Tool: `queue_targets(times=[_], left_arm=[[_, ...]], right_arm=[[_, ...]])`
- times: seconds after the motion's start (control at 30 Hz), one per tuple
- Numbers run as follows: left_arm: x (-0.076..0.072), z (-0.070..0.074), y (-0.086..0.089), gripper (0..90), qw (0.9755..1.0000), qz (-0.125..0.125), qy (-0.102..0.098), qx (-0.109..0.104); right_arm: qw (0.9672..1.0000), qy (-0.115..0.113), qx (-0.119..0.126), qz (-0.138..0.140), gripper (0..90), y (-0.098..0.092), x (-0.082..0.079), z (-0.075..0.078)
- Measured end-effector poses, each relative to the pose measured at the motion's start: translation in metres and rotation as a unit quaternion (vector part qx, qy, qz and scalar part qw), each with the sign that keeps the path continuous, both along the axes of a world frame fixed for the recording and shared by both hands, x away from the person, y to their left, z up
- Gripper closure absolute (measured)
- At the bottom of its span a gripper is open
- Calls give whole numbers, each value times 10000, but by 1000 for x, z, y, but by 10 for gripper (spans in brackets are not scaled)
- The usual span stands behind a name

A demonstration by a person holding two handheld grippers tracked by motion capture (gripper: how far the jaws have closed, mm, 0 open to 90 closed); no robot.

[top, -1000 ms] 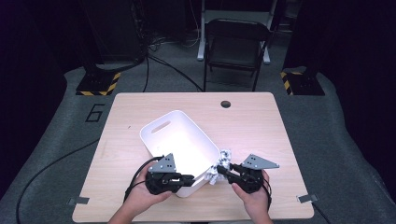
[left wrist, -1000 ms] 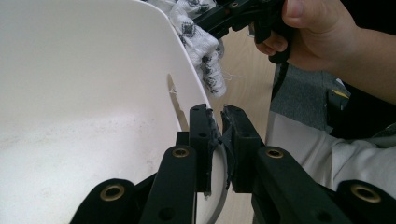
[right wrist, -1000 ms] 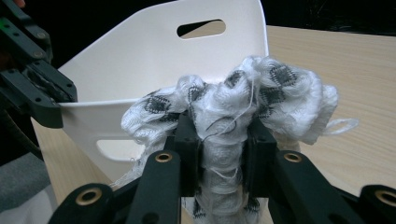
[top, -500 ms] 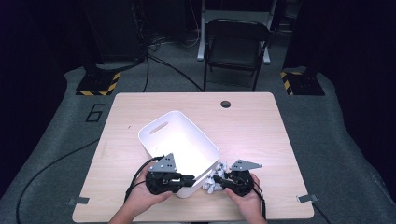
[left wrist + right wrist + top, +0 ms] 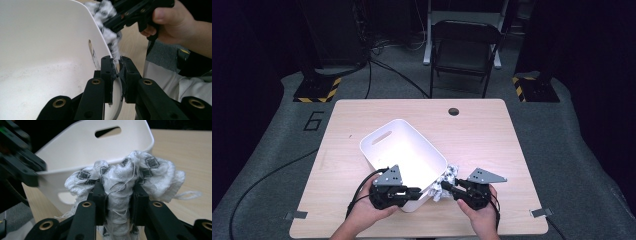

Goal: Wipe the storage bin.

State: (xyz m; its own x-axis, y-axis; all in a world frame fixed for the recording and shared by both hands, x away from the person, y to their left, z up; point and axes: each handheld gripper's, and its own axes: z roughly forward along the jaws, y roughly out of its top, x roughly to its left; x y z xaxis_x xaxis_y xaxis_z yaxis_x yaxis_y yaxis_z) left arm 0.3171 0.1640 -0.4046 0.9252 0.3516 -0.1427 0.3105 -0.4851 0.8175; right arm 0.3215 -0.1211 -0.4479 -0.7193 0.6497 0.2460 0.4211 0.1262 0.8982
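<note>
Item: white bin (image 5: 404,150), tilted on the tabletop (image 5: 492,135), lower centre of the high view, open mouth facing the lower right.

Left gripper (image 5: 117,66): its fingers are pinching the bin's near wall beside the handle slot.

Right gripper (image 5: 117,195): its fingers are pinching a bunched white cloth with grey diamonds (image 5: 130,173).

Relation: the cloth is sitting just outside the bin's near rim, at lower right of it; the opening is lying up and left of the cloth, so the right gripper is the nearer one for carrying it over the rim.
</note>
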Motion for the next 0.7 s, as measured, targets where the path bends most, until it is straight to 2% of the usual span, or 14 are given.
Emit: queue_targets(times=[0.07,0.13,0.2,0.33,0.4,0.5,0.57,0.63,0.7], left_arm=[[-1,0,-1,815,10000,23,-36,10],[0,0,0,815,10000,-6,4,-7],[0,-1,0,813,10000,8,16,-44],[0,-1,0,811,10000,5,27,-56],[1,-1,0,810,10000,3,24,-52],[1,-1,0,807,10000,5,21,-62],[1,-1,0,807,10000,10,14,-59],[1,-1,0,807,10000,18,8,-62],[1,-1,0,806,10000,8,22,-66]], right_arm=[[9999,-100,-21,3,705,1,-3,6],[9999,-116,-71,10,705,2,-2,4],[10000,-36,-82,28,706,3,0,-2],[9993,144,-336,48,706,7,4,-18],[9979,317,-557,41,706,10,8,-27],[9958,505,-756,96,705,13,12,-40],[9930,658,-976,84,705,17,14,-48],[9913,692,-1115,89,705,19,15,-52],[9915,684,-1106,92,705,19,15,-52]])
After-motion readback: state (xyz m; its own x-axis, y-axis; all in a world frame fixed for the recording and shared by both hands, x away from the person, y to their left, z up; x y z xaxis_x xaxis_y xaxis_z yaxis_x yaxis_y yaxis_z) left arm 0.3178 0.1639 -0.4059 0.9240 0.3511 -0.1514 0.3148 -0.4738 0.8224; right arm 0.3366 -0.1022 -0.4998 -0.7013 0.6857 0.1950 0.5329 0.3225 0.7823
